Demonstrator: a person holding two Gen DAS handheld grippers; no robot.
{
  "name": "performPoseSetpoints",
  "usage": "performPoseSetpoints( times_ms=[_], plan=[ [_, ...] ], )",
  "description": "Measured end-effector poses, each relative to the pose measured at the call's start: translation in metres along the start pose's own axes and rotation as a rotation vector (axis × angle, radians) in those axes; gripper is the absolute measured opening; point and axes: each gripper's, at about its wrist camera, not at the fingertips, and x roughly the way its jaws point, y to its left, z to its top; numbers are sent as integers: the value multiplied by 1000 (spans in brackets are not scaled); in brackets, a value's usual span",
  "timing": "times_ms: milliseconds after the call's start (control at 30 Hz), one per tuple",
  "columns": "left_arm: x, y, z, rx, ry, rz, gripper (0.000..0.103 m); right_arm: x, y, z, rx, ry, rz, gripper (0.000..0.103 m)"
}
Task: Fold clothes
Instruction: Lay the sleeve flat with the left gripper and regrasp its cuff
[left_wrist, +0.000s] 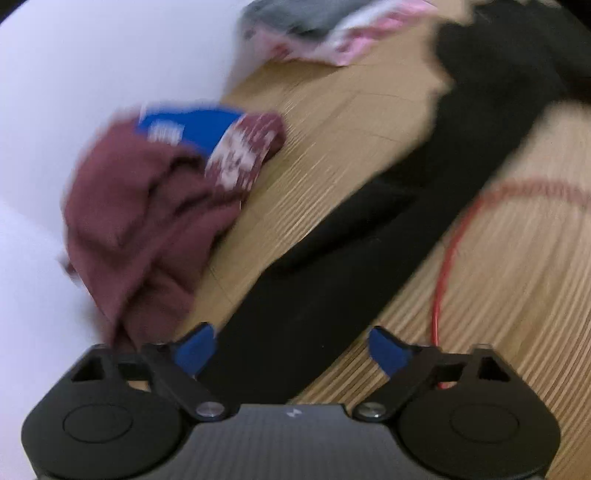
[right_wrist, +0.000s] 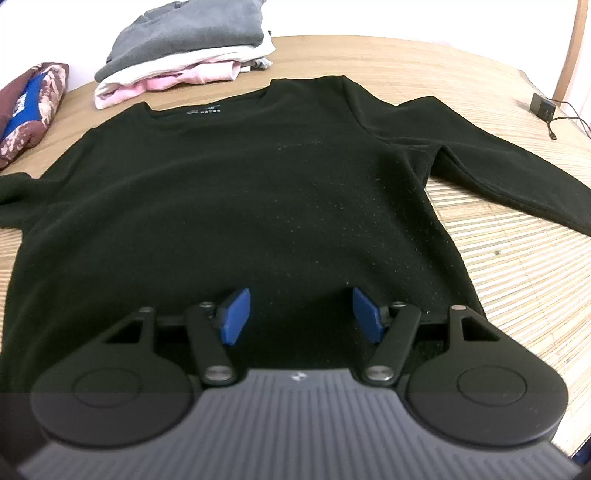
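A black long-sleeved sweater (right_wrist: 236, 199) lies flat, front up, on the wooden slatted table (right_wrist: 517, 280), collar away from me, sleeves spread out to both sides. My right gripper (right_wrist: 301, 314) is open and empty, just above the sweater's hem. In the blurred left wrist view my left gripper (left_wrist: 291, 349) is open and empty over the end of the sweater's left sleeve (left_wrist: 354, 243), which runs away toward the body at top right.
A crumpled maroon and blue garment (left_wrist: 155, 206) lies at the table's left edge, also in the right wrist view (right_wrist: 29, 107). A folded stack of grey, white and pink clothes (right_wrist: 184, 44) sits behind the collar. A red cord (left_wrist: 443, 273) and a black charger (right_wrist: 542, 105) lie on the table.
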Motion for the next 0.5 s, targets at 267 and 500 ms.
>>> performPoseSetpoints(
  times_ms=[267,500],
  plan=[
    [23,61,-10,-695,71,-168,6,0,1,-4,3,-34,1,68],
    [24,49,-9,-701,109,-179,7,2,1,-3,0,-34,7,73]
  ],
)
